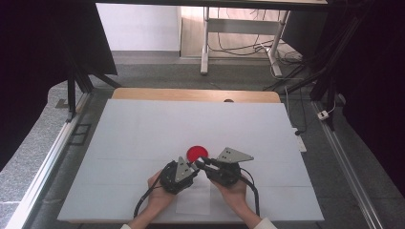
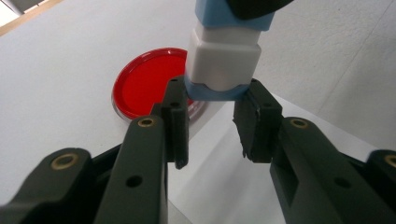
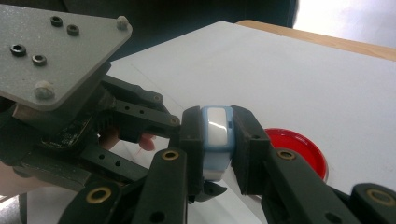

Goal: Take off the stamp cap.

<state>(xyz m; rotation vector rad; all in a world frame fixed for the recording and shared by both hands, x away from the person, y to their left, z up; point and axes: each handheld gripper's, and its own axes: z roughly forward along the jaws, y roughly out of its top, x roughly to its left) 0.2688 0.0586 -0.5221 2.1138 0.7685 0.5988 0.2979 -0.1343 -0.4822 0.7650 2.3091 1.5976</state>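
A small white block with blue ends (image 2: 224,56) hangs just above the table beside a flat red disc (image 1: 197,152). My right gripper (image 3: 217,135) is shut on the block (image 3: 215,126), one jaw on each side of it. My left gripper (image 2: 212,100) comes in from the other side. Its jaw tips press on the block's lower blue end, so it is shut on that end. The red disc (image 2: 144,81) lies flat on the white surface just beyond both grippers. In the high view the two grippers meet tip to tip, with a hand behind each.
A loose white sheet of paper (image 1: 193,200) lies under the hands near the front edge. The white-covered table (image 1: 143,133) stretches wide on all sides. Its wooden far edge (image 1: 196,94) carries a small dark spot (image 1: 229,100).
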